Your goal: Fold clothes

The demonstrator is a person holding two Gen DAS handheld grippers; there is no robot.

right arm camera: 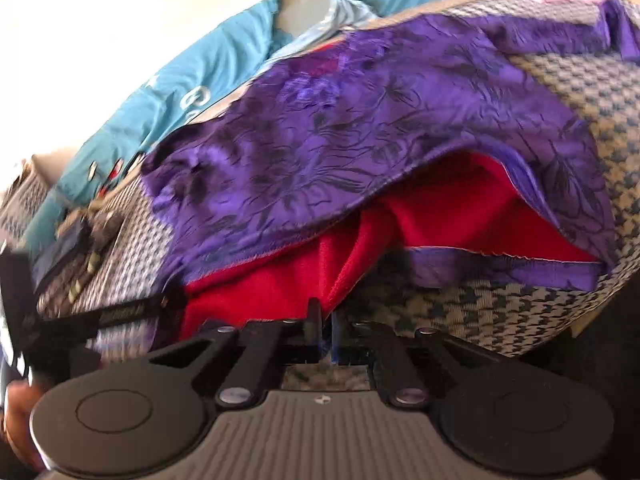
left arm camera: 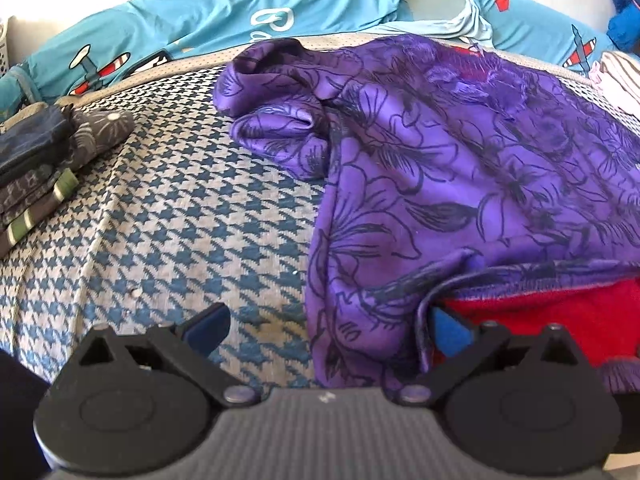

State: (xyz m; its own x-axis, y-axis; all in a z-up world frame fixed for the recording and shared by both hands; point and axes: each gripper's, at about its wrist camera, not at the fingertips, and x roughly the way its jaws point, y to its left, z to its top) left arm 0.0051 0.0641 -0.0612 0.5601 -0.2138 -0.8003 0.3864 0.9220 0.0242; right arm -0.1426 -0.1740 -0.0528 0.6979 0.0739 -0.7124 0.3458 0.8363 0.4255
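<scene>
A purple garment with a dark floral print and a red lining lies spread on the houndstooth cover. My left gripper is open at the garment's near left corner; the purple hem drapes over its right fingertip, while the left fingertip is over bare cover. In the right wrist view, my right gripper is shut on the garment's near edge, where the red lining bunches into the jaws. The purple garment is lifted there and its inside shows.
A stack of folded dark clothes sits at the left on the cover. A turquoise sheet with aeroplane prints runs along the back. A pink-and-white striped item lies at the far right. A person's hand shows at the lower left.
</scene>
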